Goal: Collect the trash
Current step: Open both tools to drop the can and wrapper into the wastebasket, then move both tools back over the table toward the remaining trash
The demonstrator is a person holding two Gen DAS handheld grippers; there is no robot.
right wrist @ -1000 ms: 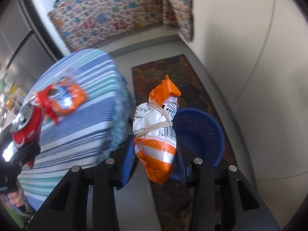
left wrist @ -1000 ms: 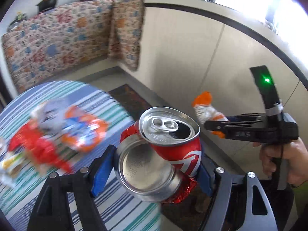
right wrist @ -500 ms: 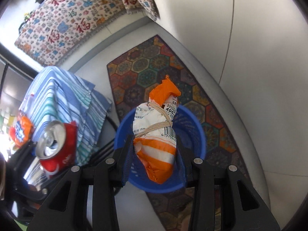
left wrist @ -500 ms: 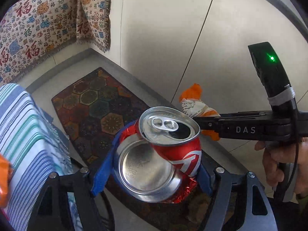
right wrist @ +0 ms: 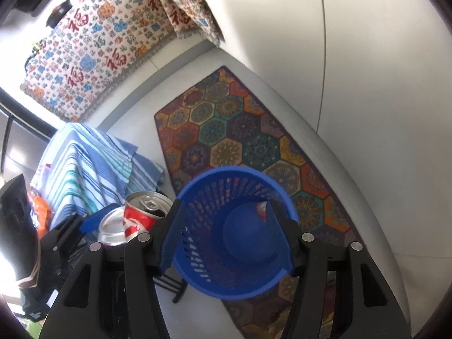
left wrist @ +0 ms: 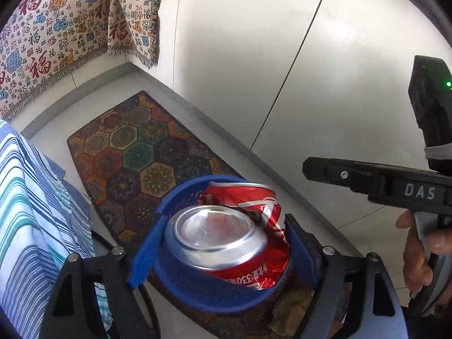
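Evidently my left gripper (left wrist: 227, 219) had just been opening: its blue pads stood wide, and the crushed red cola can (left wrist: 226, 240) lay tipped and loose between them, right over the blue mesh basket (left wrist: 186, 189). I judged the can light, thin-walled and slick, best pinched across its crumpled waist and not the smooth domed base. My right gripper (right wrist: 224, 206) had just been opening too, with nothing between its pads

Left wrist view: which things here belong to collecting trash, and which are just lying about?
Part of the job: crushed red can, blue basket.
Just lying about: hexagon-patterned rug, striped tablecloth, patterned hanging cloth.
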